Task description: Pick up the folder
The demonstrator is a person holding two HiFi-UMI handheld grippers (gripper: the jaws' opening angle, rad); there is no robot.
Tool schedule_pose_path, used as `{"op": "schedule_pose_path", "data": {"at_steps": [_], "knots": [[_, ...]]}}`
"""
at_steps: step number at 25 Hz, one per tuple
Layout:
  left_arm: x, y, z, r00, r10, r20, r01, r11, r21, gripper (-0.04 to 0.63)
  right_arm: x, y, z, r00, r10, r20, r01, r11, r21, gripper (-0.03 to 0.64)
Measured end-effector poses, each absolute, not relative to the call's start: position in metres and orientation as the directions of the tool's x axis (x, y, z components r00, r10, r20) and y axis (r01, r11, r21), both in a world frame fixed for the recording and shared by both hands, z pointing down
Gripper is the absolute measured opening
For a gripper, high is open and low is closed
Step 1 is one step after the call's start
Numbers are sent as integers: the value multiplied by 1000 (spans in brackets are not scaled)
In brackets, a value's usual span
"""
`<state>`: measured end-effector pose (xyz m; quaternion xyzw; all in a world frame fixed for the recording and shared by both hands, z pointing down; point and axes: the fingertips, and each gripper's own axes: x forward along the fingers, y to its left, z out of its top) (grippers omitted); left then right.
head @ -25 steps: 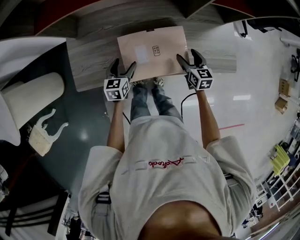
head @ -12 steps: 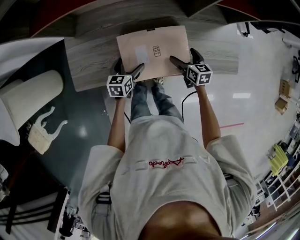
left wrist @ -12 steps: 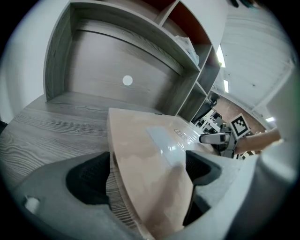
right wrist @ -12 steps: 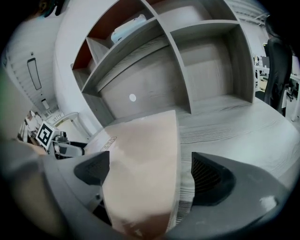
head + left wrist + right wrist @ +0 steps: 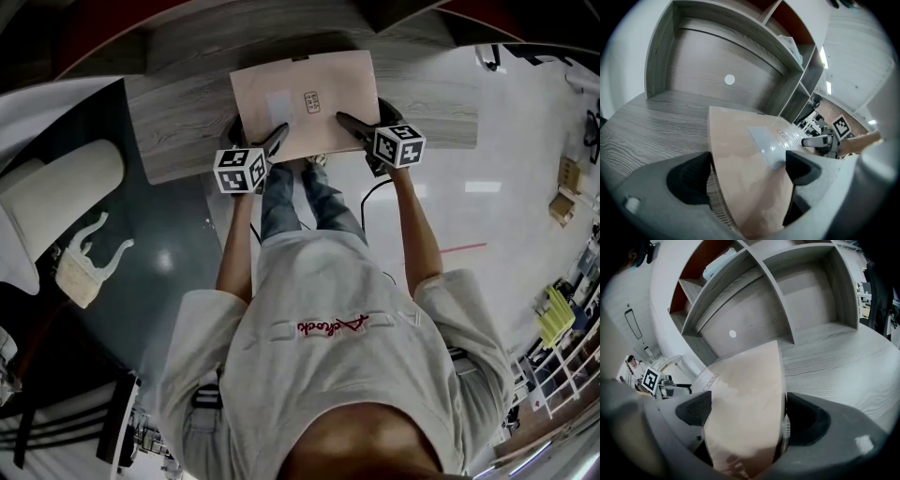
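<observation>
Head view, looking steeply down. Nearest, at 6 o'clock: a person in a pale grey short-sleeved T-shirt (image 5: 328,356) and blue jeans (image 5: 300,202), both forearms reaching toward 12 o'clock. Each hand carries a tool w/ a black-and-white marker cube.

L tool (image 5: 258,136) is at the folder's 7 o'clock corner. R tool (image 5: 367,122) is at its 5 o'clock corner. Both tools' jaws stand wide apart, not clamped. L jaws have just been opening. R jaws have just been opening too, then came in a shade. In each tool's own view a folder corner lies btwn the two dark pads and fills most of the gap. Can't tell if any pad touches the sheet.

Task item: a pale pink-beige rectangular card folder (image 5: 305,103), at 12 o'clock in the head view. It lies on the grey wood-grain bench (image 5: 178,131), near edge about level w/ the bench's front edge. On its top face are a pale blank label (image 5: 281,105) and, just at 3 o'clock of that, a small printed stamp (image 5: 313,100).

Beyond the bench: a grey wood-grain shelf unit (image 5: 754,301) w/ open compartments, some w/ red-brown backs. Glossy white floor (image 5: 497,216) at 3 o'clock, dark teal floor (image 5: 159,272) at 8 o'clock.
</observation>
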<state>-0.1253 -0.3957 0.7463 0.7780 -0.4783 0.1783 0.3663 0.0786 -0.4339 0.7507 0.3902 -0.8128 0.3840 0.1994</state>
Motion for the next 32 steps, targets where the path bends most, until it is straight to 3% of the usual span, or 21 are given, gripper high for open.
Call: {"op": "schedule_pose_path", "data": {"at_steps": [16, 32], "knots": [[-133, -397, 734, 425, -665, 614, -900, -233, 369, 472, 76, -422, 741, -594, -490, 638, -803, 405, -437, 495], [-134, -393, 680, 404, -742, 535, -907, -249, 339, 462, 77, -414, 684, -585, -574, 574, -810, 449, -376, 492]]}}
